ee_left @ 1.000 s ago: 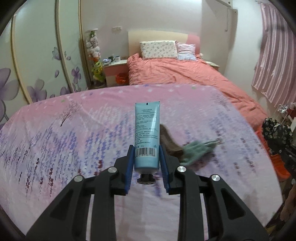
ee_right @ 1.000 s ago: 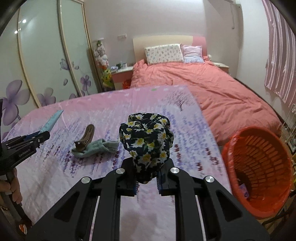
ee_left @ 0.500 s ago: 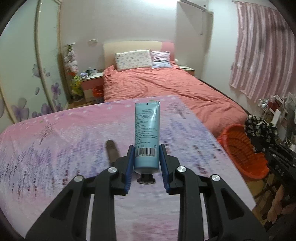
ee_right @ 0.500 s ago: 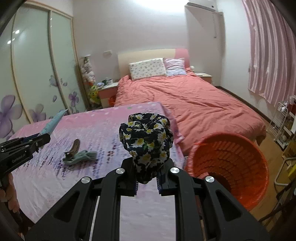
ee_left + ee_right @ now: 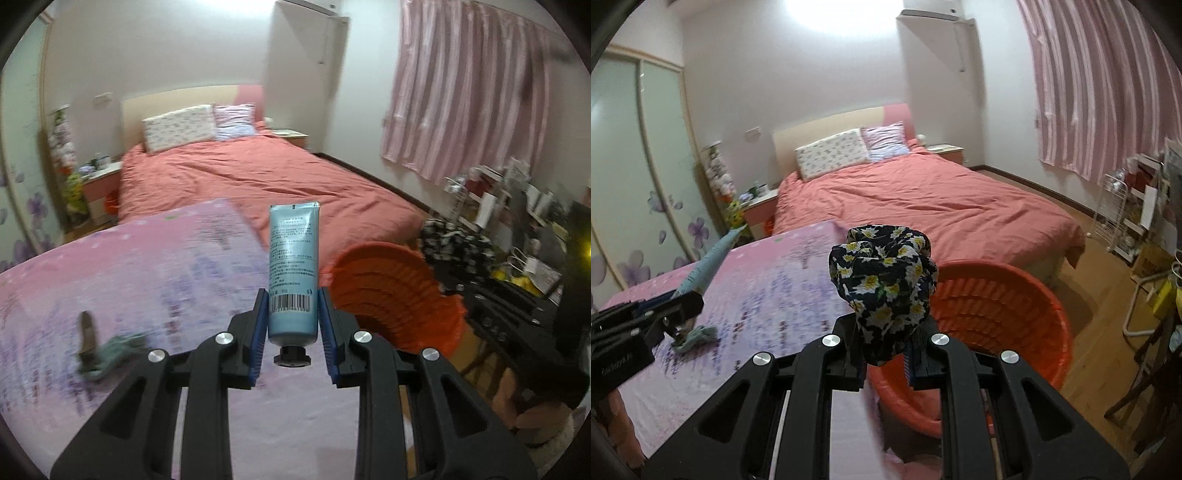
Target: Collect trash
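My left gripper (image 5: 292,325) is shut on a light blue tube (image 5: 293,266) with a black cap, held upright over the pink table cover. My right gripper (image 5: 886,350) is shut on a black floral cloth (image 5: 882,280) and holds it just over the near rim of the orange basket (image 5: 1001,306). The basket also shows in the left wrist view (image 5: 391,288), to the right of the tube, with the floral cloth (image 5: 458,247) beyond it. A brown hair clip (image 5: 86,332) and a green cloth (image 5: 118,347) lie on the table at the left.
The pink flowered table (image 5: 768,280) ends beside the basket. A bed with a salmon cover (image 5: 923,199) lies behind. A white rack and cluttered shelves (image 5: 1126,210) stand at the right by the striped curtain. The left gripper (image 5: 646,325) shows at the left of the right wrist view.
Both grippers have swung right, from over the table toward the orange basket. The floral cloth now hangs over the basket's rim. The tube stays gripped.
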`<action>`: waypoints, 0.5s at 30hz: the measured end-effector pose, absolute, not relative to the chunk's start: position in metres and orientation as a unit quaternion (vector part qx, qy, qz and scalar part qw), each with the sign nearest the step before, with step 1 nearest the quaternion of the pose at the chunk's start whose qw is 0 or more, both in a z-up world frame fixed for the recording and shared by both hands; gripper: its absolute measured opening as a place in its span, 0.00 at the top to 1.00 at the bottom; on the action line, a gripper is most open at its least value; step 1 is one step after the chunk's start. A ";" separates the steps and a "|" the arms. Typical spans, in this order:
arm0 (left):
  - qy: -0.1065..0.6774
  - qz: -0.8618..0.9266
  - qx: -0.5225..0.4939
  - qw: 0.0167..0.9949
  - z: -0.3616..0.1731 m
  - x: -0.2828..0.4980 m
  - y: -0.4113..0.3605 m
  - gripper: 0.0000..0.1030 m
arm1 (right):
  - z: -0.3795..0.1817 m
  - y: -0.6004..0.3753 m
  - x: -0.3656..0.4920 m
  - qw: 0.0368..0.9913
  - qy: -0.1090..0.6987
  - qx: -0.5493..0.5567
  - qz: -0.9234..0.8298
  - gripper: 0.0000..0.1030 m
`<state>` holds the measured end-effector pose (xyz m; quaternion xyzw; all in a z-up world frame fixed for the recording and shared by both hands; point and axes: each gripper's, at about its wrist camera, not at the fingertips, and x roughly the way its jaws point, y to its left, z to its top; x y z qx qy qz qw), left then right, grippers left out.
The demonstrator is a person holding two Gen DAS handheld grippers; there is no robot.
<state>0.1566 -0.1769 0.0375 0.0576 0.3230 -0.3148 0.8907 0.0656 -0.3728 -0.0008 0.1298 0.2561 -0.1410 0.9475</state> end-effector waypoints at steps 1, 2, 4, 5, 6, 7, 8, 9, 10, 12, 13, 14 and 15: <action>0.325 -0.322 0.059 0.887 0.034 0.155 -0.187 0.74 | -0.003 -0.377 0.066 0.946 0.257 0.133 -0.145 0.85; 0.327 -0.329 0.061 0.884 0.031 0.155 -0.197 0.74 | -0.005 -0.382 0.066 0.945 0.258 0.137 -0.149 0.85; 0.336 -0.344 0.064 0.874 0.023 0.157 -0.218 0.74 | -0.010 -0.395 0.067 0.941 0.259 0.148 -0.158 0.85; 0.341 -0.350 0.066 0.870 0.019 0.158 -0.227 0.74 | -0.012 -0.401 0.068 0.940 0.260 0.154 -0.161 0.85; 0.345 -0.354 0.068 0.867 0.015 0.160 -0.237 0.74 | -0.014 -0.407 0.068 0.938 0.261 0.160 -0.164 0.85; 0.348 -0.359 0.070 0.863 0.011 0.161 -0.245 0.74 | -0.017 -0.413 0.069 0.936 0.262 0.167 -0.167 0.85; 0.350 -0.362 0.072 0.861 0.008 0.161 -0.251 0.74 | -0.019 -0.418 0.068 0.934 0.262 0.172 -0.170 0.85; 0.353 -0.365 0.075 0.858 0.004 0.161 -0.260 0.74 | -0.021 -0.424 0.069 0.933 0.263 0.176 -0.172 0.85; 0.356 -0.368 0.078 0.855 0.000 0.161 -0.267 0.74 | -0.024 -0.429 0.071 0.931 0.266 0.181 -0.174 0.85; 0.364 -0.373 0.084 0.849 -0.009 0.164 -0.283 0.73 | -0.031 -0.438 0.074 0.927 0.272 0.193 -0.173 0.83; 0.369 -0.374 0.087 0.846 -0.013 0.166 -0.289 0.73 | -0.034 -0.441 0.075 0.925 0.275 0.198 -0.171 0.80; 0.374 -0.372 0.089 0.845 -0.018 0.169 -0.295 0.73 | -0.039 -0.445 0.079 0.923 0.280 0.205 -0.167 0.77; 0.378 -0.368 0.092 0.845 -0.023 0.173 -0.301 0.72 | -0.042 -0.448 0.079 0.922 0.282 0.209 -0.166 0.74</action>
